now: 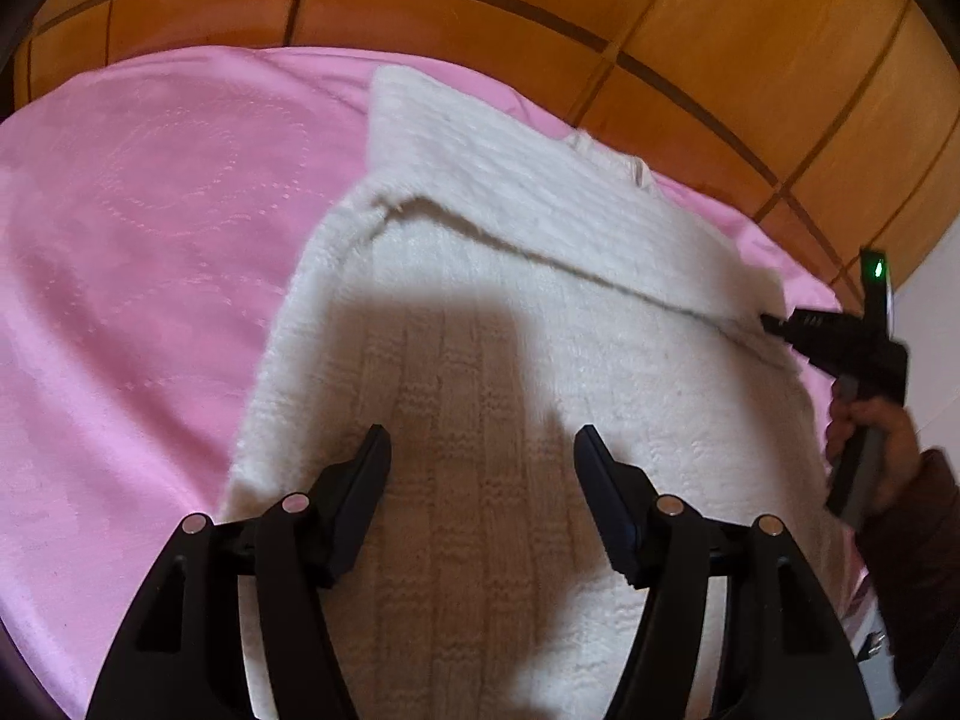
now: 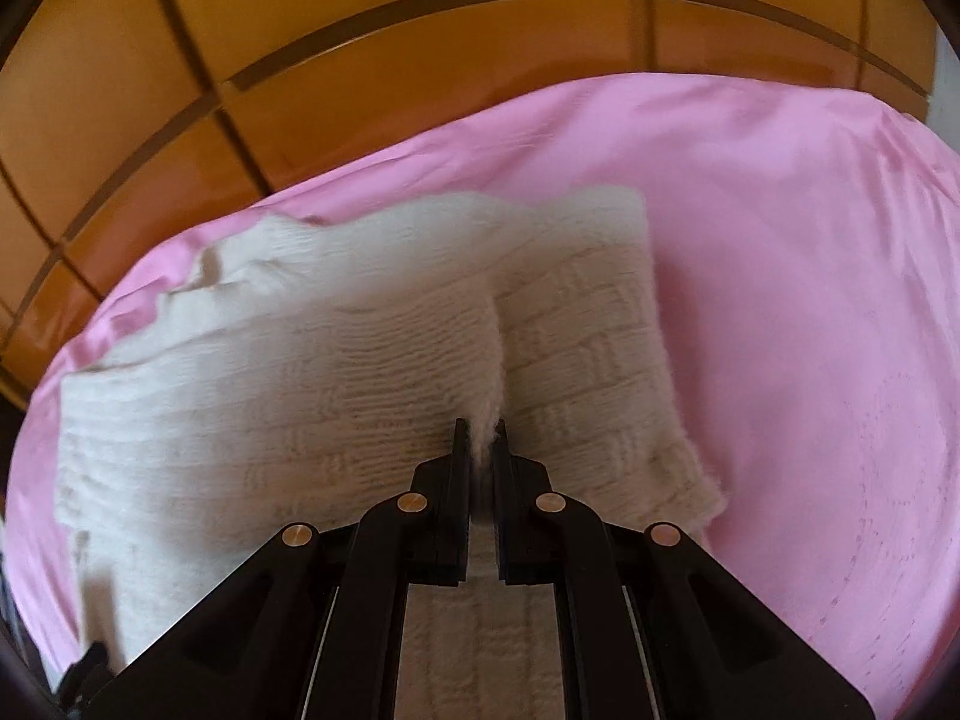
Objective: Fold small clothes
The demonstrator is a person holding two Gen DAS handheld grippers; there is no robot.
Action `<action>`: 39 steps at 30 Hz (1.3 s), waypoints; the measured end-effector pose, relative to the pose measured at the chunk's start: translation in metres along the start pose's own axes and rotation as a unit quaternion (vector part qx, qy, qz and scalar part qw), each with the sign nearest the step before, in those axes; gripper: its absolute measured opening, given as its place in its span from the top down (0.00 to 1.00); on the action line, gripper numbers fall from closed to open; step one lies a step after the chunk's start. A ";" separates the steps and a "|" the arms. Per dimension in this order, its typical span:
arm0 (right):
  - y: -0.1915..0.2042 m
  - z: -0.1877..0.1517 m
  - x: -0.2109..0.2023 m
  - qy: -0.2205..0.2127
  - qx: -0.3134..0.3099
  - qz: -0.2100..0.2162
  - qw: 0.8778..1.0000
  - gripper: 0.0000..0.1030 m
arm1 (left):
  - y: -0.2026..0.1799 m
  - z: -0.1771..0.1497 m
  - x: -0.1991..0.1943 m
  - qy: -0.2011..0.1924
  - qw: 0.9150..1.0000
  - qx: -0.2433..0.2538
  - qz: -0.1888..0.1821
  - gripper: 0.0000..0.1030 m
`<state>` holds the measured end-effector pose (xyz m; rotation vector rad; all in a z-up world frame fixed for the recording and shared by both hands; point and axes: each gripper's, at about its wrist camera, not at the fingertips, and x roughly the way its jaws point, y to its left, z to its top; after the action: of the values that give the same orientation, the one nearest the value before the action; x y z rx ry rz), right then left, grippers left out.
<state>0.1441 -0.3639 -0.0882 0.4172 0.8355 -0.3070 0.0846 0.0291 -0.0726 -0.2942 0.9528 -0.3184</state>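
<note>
A white knitted sweater (image 1: 480,312) lies on a pink bedsheet (image 1: 132,252). My left gripper (image 1: 480,450) hovers open over its near part, with nothing between the fingers. In the left wrist view my right gripper (image 1: 774,324) sits at the sweater's right edge, held by a hand (image 1: 870,432), pinching the edge of a folded-over flap. The right wrist view shows that gripper (image 2: 480,429) shut on a ridge of the white sweater (image 2: 300,348), which is drawn up between the fingertips, with the flap spread to the left.
A wooden headboard (image 1: 540,18) with dark inlaid lines runs behind the bed (image 2: 360,60). Pink sheet (image 2: 810,330) stretches wide to the right of the sweater in the right wrist view. A white wall strip (image 1: 936,324) shows at the far right.
</note>
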 end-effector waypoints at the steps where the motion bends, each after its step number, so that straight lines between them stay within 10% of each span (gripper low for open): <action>1: 0.001 0.001 0.001 0.004 -0.001 0.006 1.000 0.95 | 0.002 0.004 -0.004 -0.005 1.000 -0.004 0.000 0.38; 5: -0.002 0.000 -0.013 -0.013 -0.008 0.001 1.000 0.91 | 0.005 0.018 -0.020 -0.035 0.999 -0.004 -0.002 0.38; 8: 0.000 -0.001 -0.037 -0.048 -0.025 -0.003 0.999 0.61 | 0.012 0.030 -0.022 -0.042 0.999 -0.013 -0.007 0.40; 18: 0.051 -0.005 -0.037 -0.051 -0.098 0.037 0.993 0.48 | 0.013 0.072 0.037 -0.019 0.993 -0.081 -0.081 0.37; 23: 0.045 -0.009 -0.012 -0.034 -0.096 0.007 0.995 0.48 | 0.031 0.098 0.046 -0.065 0.990 -0.124 -0.030 0.36; 28: 0.028 -0.021 0.002 -0.045 -0.088 0.022 0.995 0.47 | 0.062 0.082 0.049 -0.025 0.984 -0.171 0.041 0.43; 39: 0.034 -0.027 0.003 -0.062 -0.098 0.012 0.993 0.41 | -0.039 0.120 0.053 -0.079 0.995 0.022 0.052 0.42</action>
<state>0.1427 -0.3222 -0.0981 0.2224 0.7304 -0.2236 0.2076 -0.0149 -0.0311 -0.2253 0.8016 -0.2172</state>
